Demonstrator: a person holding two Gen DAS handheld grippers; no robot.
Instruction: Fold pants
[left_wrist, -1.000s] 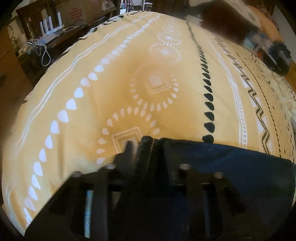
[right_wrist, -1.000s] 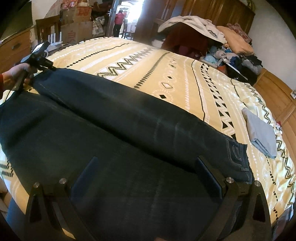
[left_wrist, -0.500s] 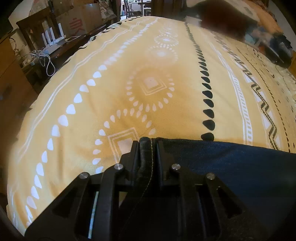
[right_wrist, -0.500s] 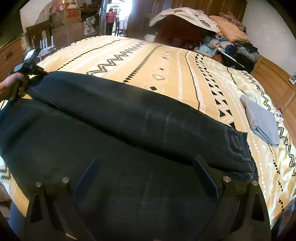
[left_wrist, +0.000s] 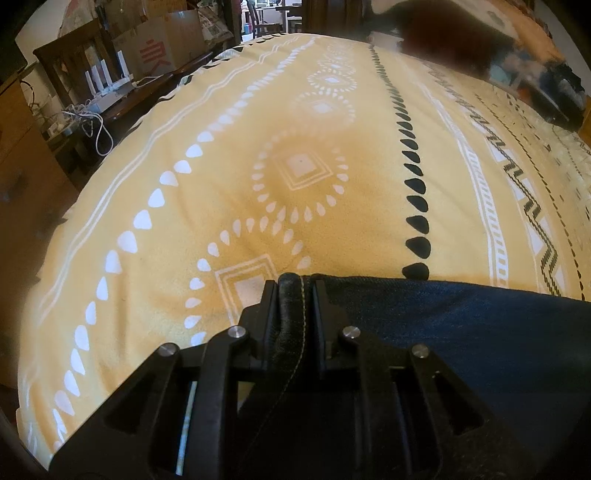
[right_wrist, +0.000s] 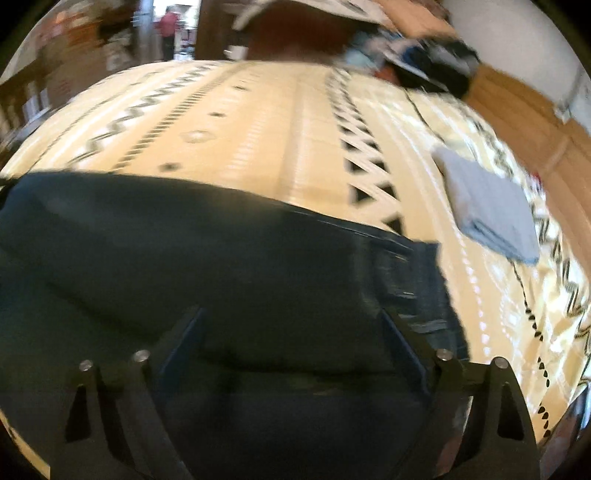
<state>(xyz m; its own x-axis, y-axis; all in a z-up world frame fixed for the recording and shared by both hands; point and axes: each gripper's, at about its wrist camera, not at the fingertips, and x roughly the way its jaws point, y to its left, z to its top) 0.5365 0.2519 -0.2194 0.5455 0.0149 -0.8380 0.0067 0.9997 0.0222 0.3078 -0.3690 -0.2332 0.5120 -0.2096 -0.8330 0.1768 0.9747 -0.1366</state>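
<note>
Dark blue jeans (right_wrist: 229, 266) lie spread across a yellow patterned bedspread (right_wrist: 258, 122). In the left wrist view my left gripper (left_wrist: 295, 291) is shut on a stitched edge of the jeans (left_wrist: 461, 325), which run off to the right. In the right wrist view my right gripper (right_wrist: 291, 321) is open, its fingers (right_wrist: 402, 339) spread wide just above the denim near the waist end. The view is blurred by motion. The left gripper is out of sight in the right wrist view.
A folded grey garment (right_wrist: 487, 210) lies on the bed to the right. A pile of clothes (right_wrist: 424, 62) sits beyond the bed's far edge. A wooden desk with boxes and cables (left_wrist: 99, 99) stands left of the bed (left_wrist: 295, 166).
My right gripper has swung right and closer to the jeans' waist end, blurring its view. My left gripper keeps its hold on the jeans edge and has barely moved.
</note>
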